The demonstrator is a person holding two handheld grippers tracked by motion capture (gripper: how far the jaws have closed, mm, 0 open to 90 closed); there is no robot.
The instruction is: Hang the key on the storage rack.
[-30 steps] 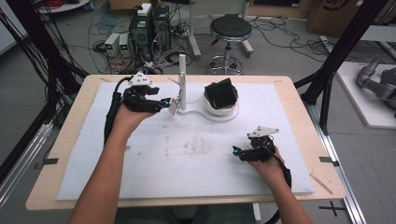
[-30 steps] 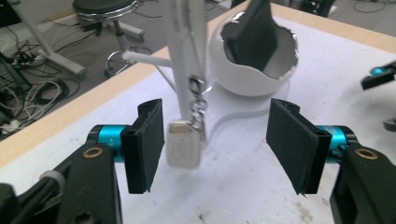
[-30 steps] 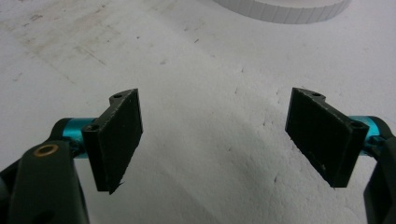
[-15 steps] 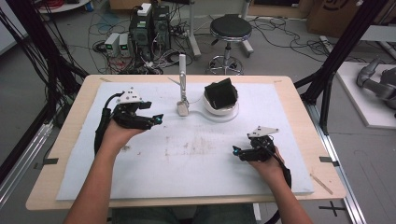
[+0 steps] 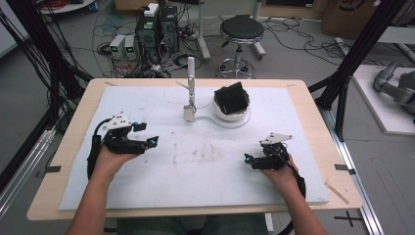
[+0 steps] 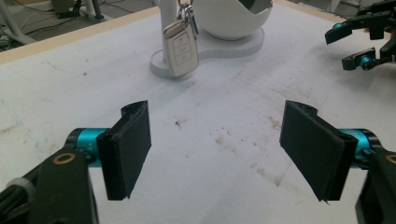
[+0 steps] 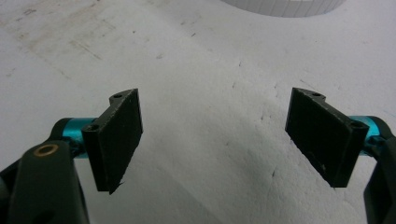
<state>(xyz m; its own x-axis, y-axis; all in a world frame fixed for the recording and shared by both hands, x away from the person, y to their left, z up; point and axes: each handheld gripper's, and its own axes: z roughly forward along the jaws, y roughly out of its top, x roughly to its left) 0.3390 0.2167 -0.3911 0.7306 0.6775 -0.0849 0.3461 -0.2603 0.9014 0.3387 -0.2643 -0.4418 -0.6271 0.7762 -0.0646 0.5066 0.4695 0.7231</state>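
A car key fob (image 5: 188, 113) hangs by its ring from a white upright post (image 5: 191, 73) at the back middle of the white mat; it also hangs ahead in the left gripper view (image 6: 181, 49). My left gripper (image 5: 148, 133) rests low over the mat's left side, well apart from the fob. Its jaws have just been opening and stand open, with nothing between them (image 6: 219, 149). My right gripper (image 5: 249, 161) sits on the mat's right side, open and empty (image 7: 215, 140). The right gripper (image 6: 359, 42) also shows far off in the left gripper view.
A white dish (image 5: 232, 113) holding a black boxy object (image 5: 231, 98) shares a base with the post. The white mat (image 5: 205, 166) covers a wooden table (image 5: 73, 147). A stool (image 5: 241, 29) and computer cases (image 5: 156, 29) stand beyond the far edge.
My left gripper has drawn back from the key fob at the post, moving left, toward the person and down to the mat. The fob stays hanging. The right gripper has not moved.
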